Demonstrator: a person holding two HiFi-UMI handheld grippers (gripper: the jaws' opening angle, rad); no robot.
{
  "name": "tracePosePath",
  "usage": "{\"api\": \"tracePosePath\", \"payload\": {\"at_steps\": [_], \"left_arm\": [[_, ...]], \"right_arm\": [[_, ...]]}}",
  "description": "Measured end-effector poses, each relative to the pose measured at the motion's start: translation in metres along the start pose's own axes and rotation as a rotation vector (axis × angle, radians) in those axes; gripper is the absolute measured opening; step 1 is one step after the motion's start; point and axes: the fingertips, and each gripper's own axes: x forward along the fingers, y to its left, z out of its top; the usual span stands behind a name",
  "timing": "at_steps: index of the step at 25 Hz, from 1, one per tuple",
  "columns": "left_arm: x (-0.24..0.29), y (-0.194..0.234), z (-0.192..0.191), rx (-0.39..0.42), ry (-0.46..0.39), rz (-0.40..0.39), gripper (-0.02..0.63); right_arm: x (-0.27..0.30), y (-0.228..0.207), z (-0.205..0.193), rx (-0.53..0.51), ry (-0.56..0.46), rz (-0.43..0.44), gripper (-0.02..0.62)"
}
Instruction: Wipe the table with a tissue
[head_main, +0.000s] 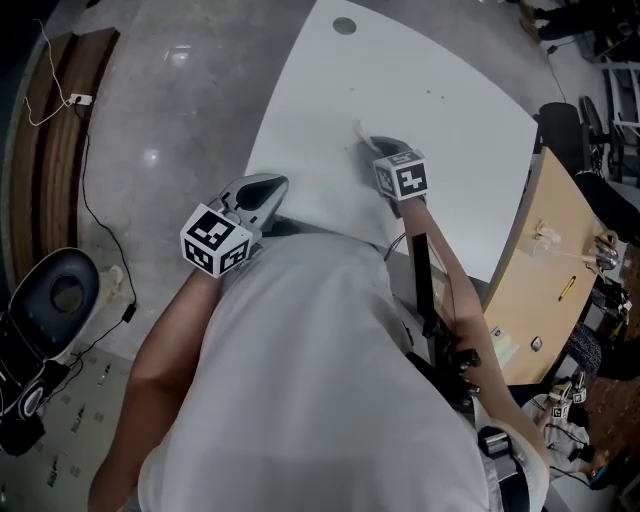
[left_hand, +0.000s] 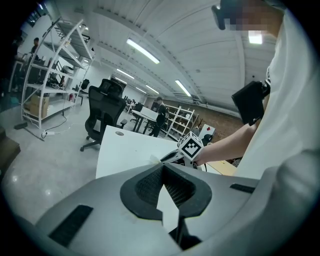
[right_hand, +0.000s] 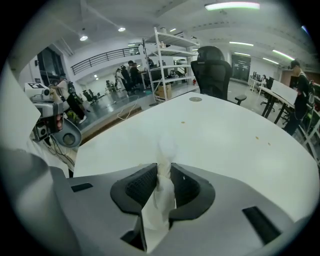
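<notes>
Now tissue (right_hand: 159, 200) pinched in jaws of right gripper (right_hand: 162, 167), over white table (right_hand: 225, 135), left gripper (left_hand: 162, 169) closed, empty.

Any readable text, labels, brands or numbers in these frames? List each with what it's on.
No readable text in any view.
Left marker cube: black-and-white square code patterns only, no letters or digits.
Right marker cube: the same, pattern only.
Tissue and white table: no print visible.
Clutter on the wooden desk: too small to read.
</notes>
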Motion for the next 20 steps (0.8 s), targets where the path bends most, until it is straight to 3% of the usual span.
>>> {"api": "tracePosePath", "payload": {"at_steps": [7,20], "left_arm": [[-0.003,-0.004,0.000,0.004,0.011,0.004,0.006],[-0.003,-0.003,-0.002,-0.002,0.007,0.007,0.005]], "right_arm": [[-0.006,-0.012,-0.007,0.153,-0.041,-0.017,0.071],[0.016,0.060,0.000,0.012,0.007,0.143,0.067]]}}
